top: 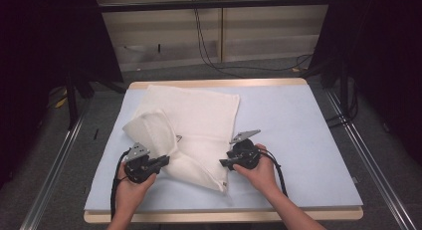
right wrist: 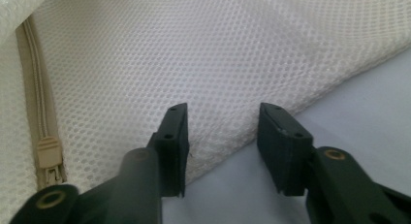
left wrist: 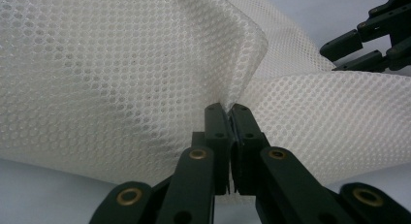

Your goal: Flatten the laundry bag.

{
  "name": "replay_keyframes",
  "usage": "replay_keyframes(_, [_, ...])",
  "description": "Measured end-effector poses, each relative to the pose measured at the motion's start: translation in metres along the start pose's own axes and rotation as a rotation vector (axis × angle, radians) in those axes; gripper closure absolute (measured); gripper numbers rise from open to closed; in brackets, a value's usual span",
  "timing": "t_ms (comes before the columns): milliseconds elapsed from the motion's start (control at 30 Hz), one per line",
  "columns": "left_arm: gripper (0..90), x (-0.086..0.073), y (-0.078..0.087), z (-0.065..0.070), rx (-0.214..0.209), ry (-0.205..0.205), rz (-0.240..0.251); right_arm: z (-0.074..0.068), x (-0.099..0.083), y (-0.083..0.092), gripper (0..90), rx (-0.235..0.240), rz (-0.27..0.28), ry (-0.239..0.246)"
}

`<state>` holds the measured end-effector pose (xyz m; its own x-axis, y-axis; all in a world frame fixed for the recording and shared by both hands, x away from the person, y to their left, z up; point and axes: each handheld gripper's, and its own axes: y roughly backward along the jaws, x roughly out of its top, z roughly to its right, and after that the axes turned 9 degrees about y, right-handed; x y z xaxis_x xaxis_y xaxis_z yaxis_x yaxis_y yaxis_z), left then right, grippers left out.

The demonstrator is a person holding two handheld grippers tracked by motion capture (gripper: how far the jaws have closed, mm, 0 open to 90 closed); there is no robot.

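Note:
A white mesh laundry bag (top: 199, 115) lies on the light blue mat (top: 298, 135), its left part folded over and lifted. My left gripper (top: 165, 161) is at the bag's near left side, and in the left gripper view it (left wrist: 227, 110) is shut on a pinched fold of the mesh (left wrist: 121, 78). My right gripper (top: 222, 163) sits at the bag's near right edge. In the right gripper view it (right wrist: 223, 120) is open, straddling the mesh edge (right wrist: 203, 54) without pressing it. A beige zipper (right wrist: 46, 151) runs along the bag at the left.
The mat covers a wooden table (top: 219, 216) with bare mat to the right of the bag. Metal rails (top: 370, 155) flank the table. Black cables (top: 209, 56) trail on the floor behind it, between dark stands.

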<state>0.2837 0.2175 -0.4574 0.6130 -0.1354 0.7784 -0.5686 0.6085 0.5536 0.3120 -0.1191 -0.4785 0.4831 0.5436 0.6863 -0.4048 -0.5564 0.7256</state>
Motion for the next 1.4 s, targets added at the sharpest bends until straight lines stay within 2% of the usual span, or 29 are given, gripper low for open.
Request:
replay_keyframes(33, [87.5,0.0,0.0,0.0,-0.005,0.002,0.001,-0.004,0.001,-0.001,50.5,-0.01,-0.004,0.014])
replay_keyframes(100, [87.5,-0.001,0.0,-0.001,-0.002,0.003,-0.001,-0.008,0.002,-0.001,52.4,-0.042,-0.019,0.049])
replay_keyframes(200, [87.5,0.0,-0.001,0.0,-0.003,-0.002,0.0,-0.012,0.003,-0.002,63.9,-0.071,-0.032,0.073])
replay_keyframes(267, [87.6,0.0,-0.002,0.001,-0.006,0.001,0.003,-0.01,0.004,-0.002,78.1,-0.049,-0.029,0.078])
replay_keyframes(300, [87.5,0.0,-0.002,0.001,-0.007,-0.003,0.003,-0.009,0.004,-0.003,82.5,-0.036,-0.027,0.065])
replay_keyframes(400, [87.6,0.001,-0.004,0.004,-0.004,-0.011,0.009,-0.008,0.004,-0.003,87.2,-0.019,-0.02,0.064])
replay_keyframes(533, [87.6,0.004,-0.008,0.005,-0.033,-0.009,0.02,-0.003,0.003,-0.002,87.6,-0.056,-0.013,0.06])
replay_keyframes(600, [87.6,0.006,-0.013,0.007,-0.052,-0.028,0.017,0.004,0.001,0.002,87.7,-0.117,-0.013,0.051])
replay_keyframes(667, [87.5,0.007,-0.016,0.011,-0.062,-0.035,0.022,0.013,-0.002,0.005,87.7,-0.13,-0.001,0.029])
replay_keyframes(733, [87.3,0.009,-0.02,0.019,-0.082,-0.054,0.028,0.022,-0.005,0.01,87.7,-0.166,0.004,0.017])
replay_keyframes(867, [86.6,0.007,-0.025,0.029,-0.097,-0.096,0.006,0.034,-0.01,0.02,87.6,-0.201,0.016,-0.013])
replay_keyframes(1000, [85.2,0.001,-0.024,0.033,-0.098,-0.104,-0.001,0.036,-0.014,0.022,86.7,-0.185,0.021,-0.022])
replay_keyframes(1067, [84.5,-0.001,-0.022,0.032,-0.097,-0.093,-0.002,0.034,-0.014,0.022,84.9,-0.172,0.028,-0.012])
replay_keyframes(1100, [84.4,-0.002,-0.021,0.031,-0.1,-0.092,-0.005,0.034,-0.014,0.022,83.0,-0.159,0.046,-0.002])
replay_keyframes(1167, [82.9,-0.004,-0.019,0.031,-0.101,-0.08,-0.001,0.031,-0.012,0.026,80.1,-0.146,0.064,-0.016])
replay_keyframes(1300, [80.4,-0.005,-0.014,0.028,-0.108,-0.068,-0.001,0.026,-0.01,0.029,76.6,-0.144,0.098,-0.004])
replay_keyframes(1400, [77.7,-0.005,-0.01,0.025,-0.116,-0.06,-0.011,0.022,-0.009,0.028,75.5,-0.131,0.089,0.001])
